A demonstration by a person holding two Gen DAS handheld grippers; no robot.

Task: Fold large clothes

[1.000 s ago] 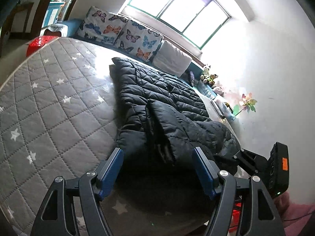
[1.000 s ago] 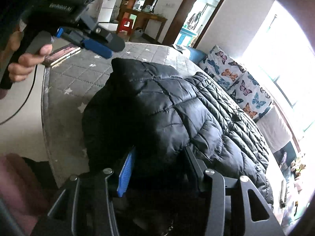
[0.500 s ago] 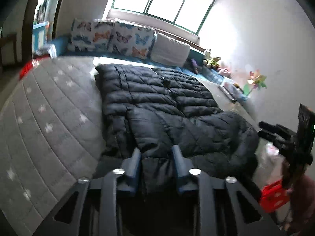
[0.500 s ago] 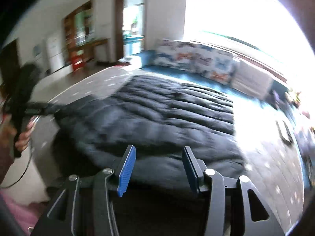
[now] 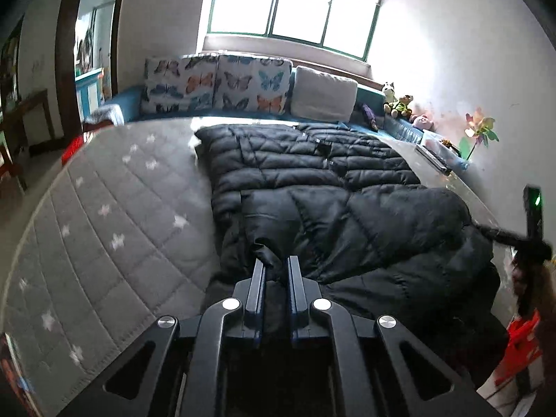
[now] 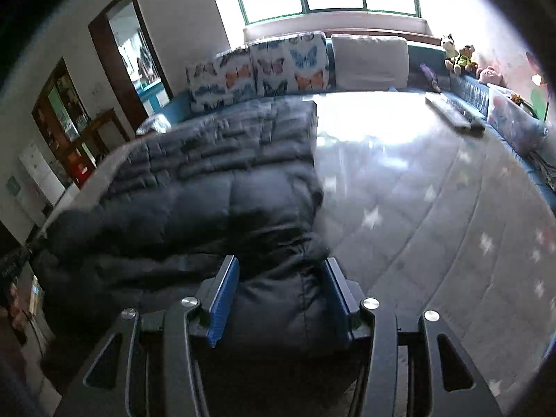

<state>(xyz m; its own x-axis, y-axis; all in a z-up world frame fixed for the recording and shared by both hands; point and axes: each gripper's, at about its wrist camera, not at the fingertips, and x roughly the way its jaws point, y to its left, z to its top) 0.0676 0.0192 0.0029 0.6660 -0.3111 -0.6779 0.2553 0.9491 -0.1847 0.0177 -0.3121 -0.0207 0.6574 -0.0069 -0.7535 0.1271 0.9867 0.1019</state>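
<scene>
A black quilted puffer jacket (image 5: 347,208) lies spread on a grey star-patterned mattress (image 5: 121,226), its near part doubled over. My left gripper (image 5: 276,271) sits at the jacket's near edge. Its jaws are closing and pinch a thin fold of black cloth. In the right wrist view the jacket (image 6: 226,191) covers the left half of the mattress (image 6: 434,191). My right gripper (image 6: 281,278) holds a thick bundle of jacket that fills the gap between its blue pads, and its jaws are opening slightly. The right hand's tool body (image 5: 533,208) shows at the jacket's right edge.
Butterfly cushions (image 5: 215,83) and a white pillow (image 5: 325,95) line the far end under a bright window. Plush toys (image 5: 399,100) sit on the ledge by the right wall. A flat dark object (image 6: 455,114) lies on the bed's far right. A doorway (image 5: 90,69) opens at left.
The left jaws went from wide open to pinched on the jacket's near edge. The right gripper rolled and swung sideways with its bundle of jacket, away from the left hand.
</scene>
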